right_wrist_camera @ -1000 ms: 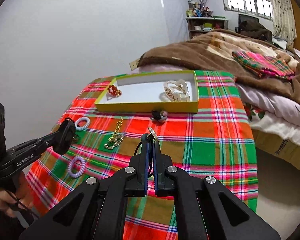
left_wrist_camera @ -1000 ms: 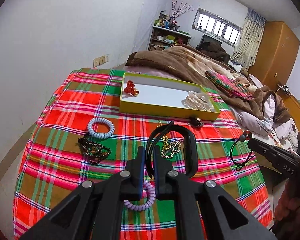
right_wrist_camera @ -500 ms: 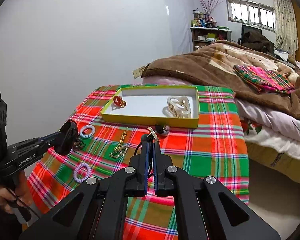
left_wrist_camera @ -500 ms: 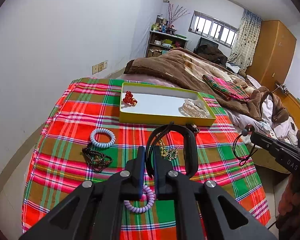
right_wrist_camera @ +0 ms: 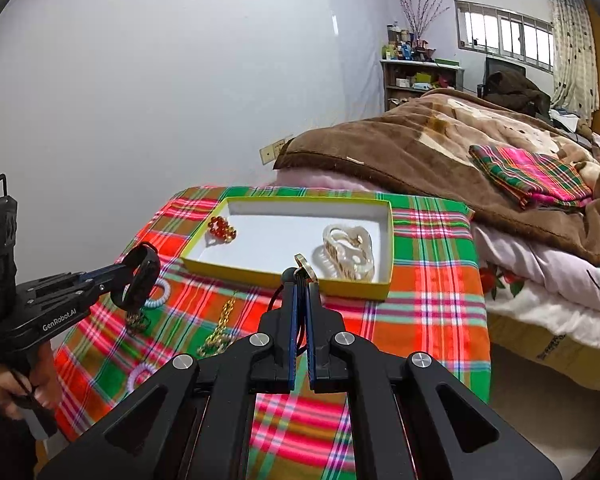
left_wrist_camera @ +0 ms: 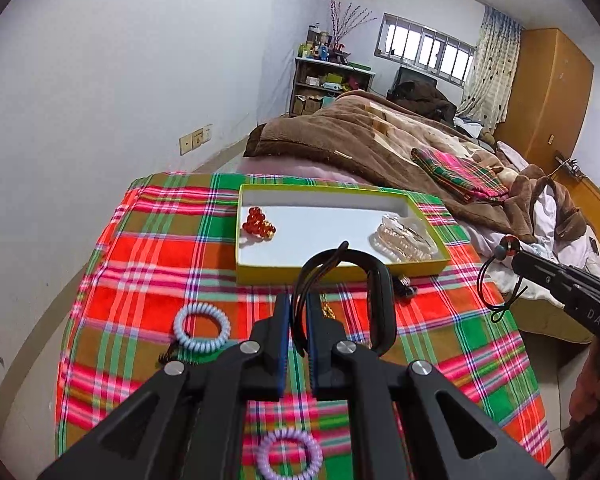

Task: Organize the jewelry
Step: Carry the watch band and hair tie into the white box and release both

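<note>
My left gripper (left_wrist_camera: 297, 304) is shut on a black bangle (left_wrist_camera: 380, 304) with cords, held above the plaid cloth in front of the yellow-rimmed tray (left_wrist_camera: 340, 270). It also shows in the right wrist view (right_wrist_camera: 140, 272). My right gripper (right_wrist_camera: 301, 280) is shut on a black cord pendant with a gold ring (right_wrist_camera: 306, 266), near the tray's front wall (right_wrist_camera: 352, 288). In the left wrist view the pendant's cord (left_wrist_camera: 496, 292) hangs from it. The tray holds red beads (left_wrist_camera: 259, 222) and a clear hair claw (left_wrist_camera: 404, 238).
On the plaid cloth (left_wrist_camera: 148, 248) lie a pale blue coil tie (left_wrist_camera: 201, 326), a purple coil tie (left_wrist_camera: 290, 454), a gold chain (right_wrist_camera: 220, 328), dark beads (right_wrist_camera: 138, 320) and a small dark item (left_wrist_camera: 404, 284). A brown blanket (left_wrist_camera: 360, 136) lies behind the tray.
Both grippers have risen and moved forward toward the tray, each still holding its item. The tray now looks closer in both views.
</note>
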Available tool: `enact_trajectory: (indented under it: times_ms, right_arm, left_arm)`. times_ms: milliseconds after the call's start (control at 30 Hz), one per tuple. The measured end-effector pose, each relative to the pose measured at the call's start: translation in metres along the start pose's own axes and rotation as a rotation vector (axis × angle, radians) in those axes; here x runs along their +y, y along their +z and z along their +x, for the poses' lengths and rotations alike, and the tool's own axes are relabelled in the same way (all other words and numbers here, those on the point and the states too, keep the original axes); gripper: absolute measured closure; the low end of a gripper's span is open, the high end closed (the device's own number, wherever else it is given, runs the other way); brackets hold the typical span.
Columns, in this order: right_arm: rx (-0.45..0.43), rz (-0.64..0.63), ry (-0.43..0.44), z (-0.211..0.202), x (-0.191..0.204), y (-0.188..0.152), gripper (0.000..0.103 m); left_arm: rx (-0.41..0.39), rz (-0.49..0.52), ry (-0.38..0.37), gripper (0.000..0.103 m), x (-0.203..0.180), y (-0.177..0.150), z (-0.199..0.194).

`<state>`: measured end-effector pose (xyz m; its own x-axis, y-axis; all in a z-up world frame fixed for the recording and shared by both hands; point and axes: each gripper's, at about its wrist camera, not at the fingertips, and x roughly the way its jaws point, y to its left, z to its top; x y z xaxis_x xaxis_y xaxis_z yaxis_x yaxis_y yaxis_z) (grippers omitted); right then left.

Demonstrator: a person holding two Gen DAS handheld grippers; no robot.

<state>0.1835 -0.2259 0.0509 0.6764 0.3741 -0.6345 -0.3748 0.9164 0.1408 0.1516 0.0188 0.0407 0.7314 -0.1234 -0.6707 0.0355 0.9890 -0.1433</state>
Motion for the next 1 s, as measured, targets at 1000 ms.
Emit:
enact_trajectory:
  times_ms: [1000]
  right_arm:
    - [0.034,0.020,-0.078,0.144,-0.056,0.082,0.100]
  left_arm:
    - [0.088,0.035,0.009,0.095,0.023,0.064,0.135]
